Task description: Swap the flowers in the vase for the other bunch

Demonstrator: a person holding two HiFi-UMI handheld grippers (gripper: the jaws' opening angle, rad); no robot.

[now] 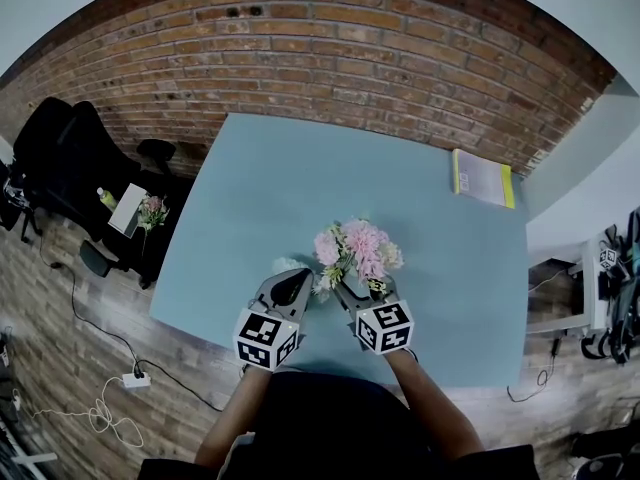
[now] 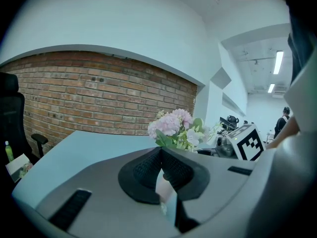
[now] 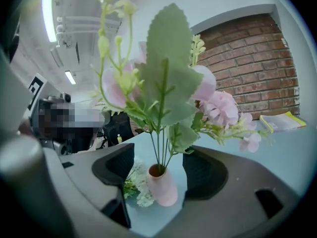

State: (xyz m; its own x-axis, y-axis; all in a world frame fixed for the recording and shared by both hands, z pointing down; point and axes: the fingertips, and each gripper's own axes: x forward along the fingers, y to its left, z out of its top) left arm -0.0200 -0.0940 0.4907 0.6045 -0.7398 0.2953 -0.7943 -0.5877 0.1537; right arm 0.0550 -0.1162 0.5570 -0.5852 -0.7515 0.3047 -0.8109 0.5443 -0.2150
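Now | R hand-held gripper (image 3: 158,157): jaws wide, pink vase (image 3: 162,187) btwn, untouched | L hand-held gripper (image 2: 161,163): closed

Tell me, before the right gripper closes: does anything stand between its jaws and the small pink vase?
Nothing visible: the small pink vase stands untouched inside the open right gripper; white flowers lie beside it.

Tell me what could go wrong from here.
1. The pink vase stands untouched between the open jaws of the right gripper. Under its tall pink flowers it looks top-heavy, so a nudge might tip it.
2. The white bunch lies right beside the vase, so closing jaws could catch it.
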